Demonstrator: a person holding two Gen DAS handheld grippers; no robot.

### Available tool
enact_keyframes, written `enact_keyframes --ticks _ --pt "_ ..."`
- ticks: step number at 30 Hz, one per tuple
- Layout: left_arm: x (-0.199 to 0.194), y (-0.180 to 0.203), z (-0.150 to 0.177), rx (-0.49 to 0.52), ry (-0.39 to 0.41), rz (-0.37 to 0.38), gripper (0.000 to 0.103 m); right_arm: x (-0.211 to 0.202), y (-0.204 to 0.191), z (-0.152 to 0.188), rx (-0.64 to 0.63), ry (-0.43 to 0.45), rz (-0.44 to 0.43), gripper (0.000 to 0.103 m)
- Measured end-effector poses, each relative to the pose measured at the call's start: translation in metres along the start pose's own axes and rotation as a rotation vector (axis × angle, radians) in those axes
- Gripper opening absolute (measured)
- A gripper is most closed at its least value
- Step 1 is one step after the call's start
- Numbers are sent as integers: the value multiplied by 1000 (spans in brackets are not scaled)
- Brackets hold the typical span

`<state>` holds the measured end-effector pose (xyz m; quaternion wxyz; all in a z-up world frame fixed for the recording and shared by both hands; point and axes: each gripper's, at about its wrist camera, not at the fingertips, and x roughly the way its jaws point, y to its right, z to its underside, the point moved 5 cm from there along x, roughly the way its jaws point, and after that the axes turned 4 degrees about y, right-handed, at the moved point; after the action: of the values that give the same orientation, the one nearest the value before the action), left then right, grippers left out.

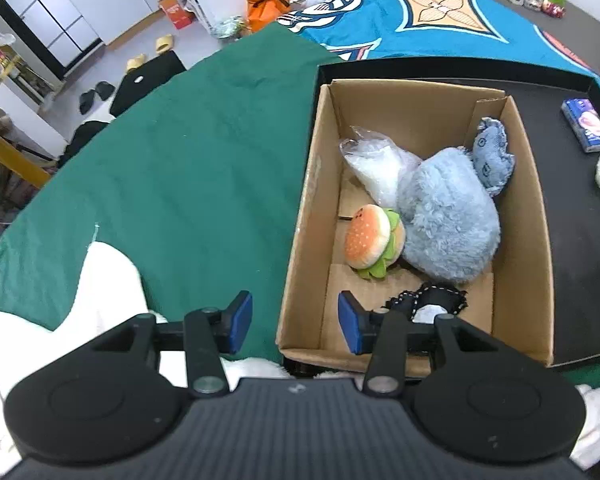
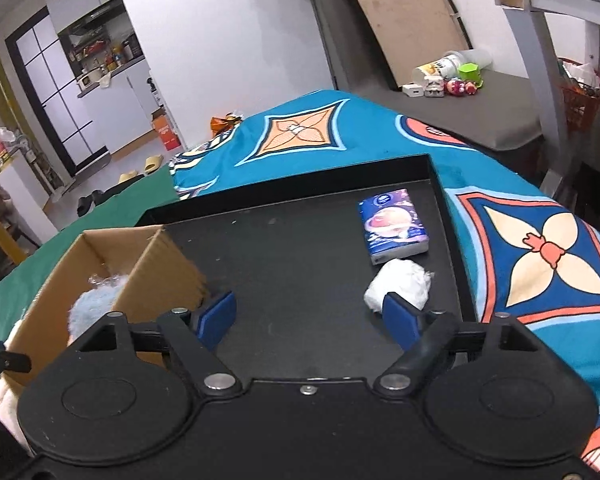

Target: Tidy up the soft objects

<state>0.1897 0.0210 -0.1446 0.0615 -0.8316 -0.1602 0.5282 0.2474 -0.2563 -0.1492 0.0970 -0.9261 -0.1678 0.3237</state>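
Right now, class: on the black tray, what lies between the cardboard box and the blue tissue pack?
Nothing: in the right wrist view, only bare black tray separates the cardboard box from the blue tissue pack. The white wad sits just in front of the pack.

Green cloth (image 1: 188, 152), patterned teal blanket (image 2: 520, 248) — slippers (image 1: 165, 44), orange bag (image 1: 266, 4)

Left claw (image 1: 295, 322) parted and empty, angled steeply down, right claw (image 2: 310, 320) spread wide, empty

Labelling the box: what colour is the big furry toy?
Pale blue furry toy, clearest in the left wrist view.
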Motion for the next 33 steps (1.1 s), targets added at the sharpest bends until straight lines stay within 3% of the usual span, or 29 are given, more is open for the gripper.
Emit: enact_keyframes --ticks 11,25,28,29,33 --pt "12 15 -6 39 -55 -46 46 24 25 8 63 -42 39 80" --pt "25 21 -11 54 -83 -43 46 55 47 11 96 -56 114 80" --pt "25 21 -10 53 -77 -39 46 57 46 13 72 -59 135 69" --pt "24 21 -10 53 -73 -37 46 57 45 14 56 -64 131 51" --pt "19 19 -9 42 -53 -33 46 55 41 16 37 -82 119 46"
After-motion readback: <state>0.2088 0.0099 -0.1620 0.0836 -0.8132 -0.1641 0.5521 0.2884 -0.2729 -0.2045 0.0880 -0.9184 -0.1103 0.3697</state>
